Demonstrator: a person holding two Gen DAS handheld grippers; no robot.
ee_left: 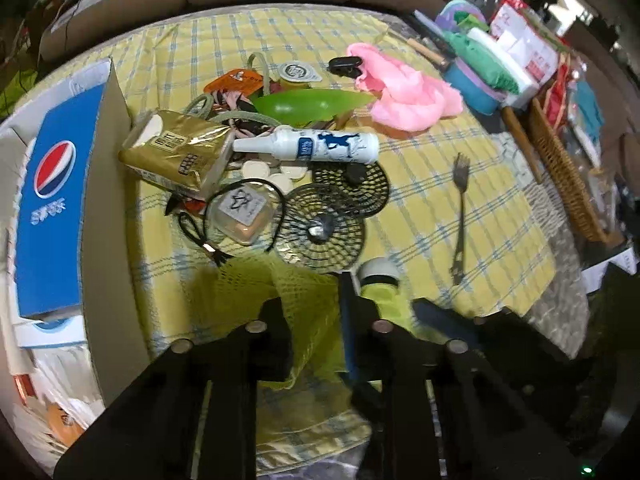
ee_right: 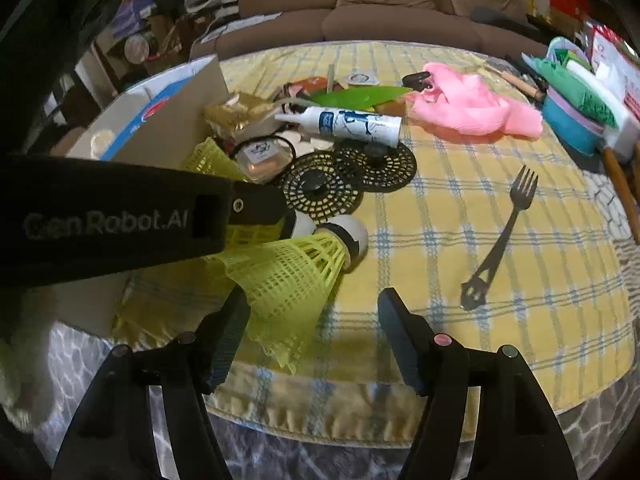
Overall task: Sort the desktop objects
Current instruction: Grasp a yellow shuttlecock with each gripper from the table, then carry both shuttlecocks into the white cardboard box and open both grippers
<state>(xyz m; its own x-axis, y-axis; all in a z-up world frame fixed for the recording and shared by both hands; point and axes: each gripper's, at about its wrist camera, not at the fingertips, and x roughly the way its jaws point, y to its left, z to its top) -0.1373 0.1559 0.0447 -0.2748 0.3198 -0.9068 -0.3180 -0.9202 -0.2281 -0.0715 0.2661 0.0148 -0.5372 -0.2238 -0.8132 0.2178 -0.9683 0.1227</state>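
My right tool (ee_right: 314, 320) is spread wide and holds nothing, hanging just over the near edge of the table (ee_right: 440, 240). The loose shuttlecock (ee_right: 296, 280) is the piece I judge it should take. It lies on the cloth right at that edge, and its yellow skirt reaches in between the fingers, closer to my left-hand finger than to the other. Its long axis runs away from me and slightly toward the right edge, with the wide skirt nearest me and the white cork pointing at the table's middle. That puts it almost in line with the tool's reach, so I would shift a little left and close across the skirt. Mesh like that will probably crush under a hard squeeze.

Just beyond, my left tool (ee_left: 312, 308) comes in from the left edge, closed onto the mesh skirt of a held shuttlecock (ee_right: 302, 224). That one's cork sits just beside the loose one's cork. I cannot tell whether they touch. The left tool is nearer to the loose one but already occupied.

Farther on are two black mesh discs (ee_right: 320, 192), with a fork (ee_right: 504, 232) well apart toward the right edge. The cardboard box (ee_right: 176, 120) stands at the left edge, probably the drop point.
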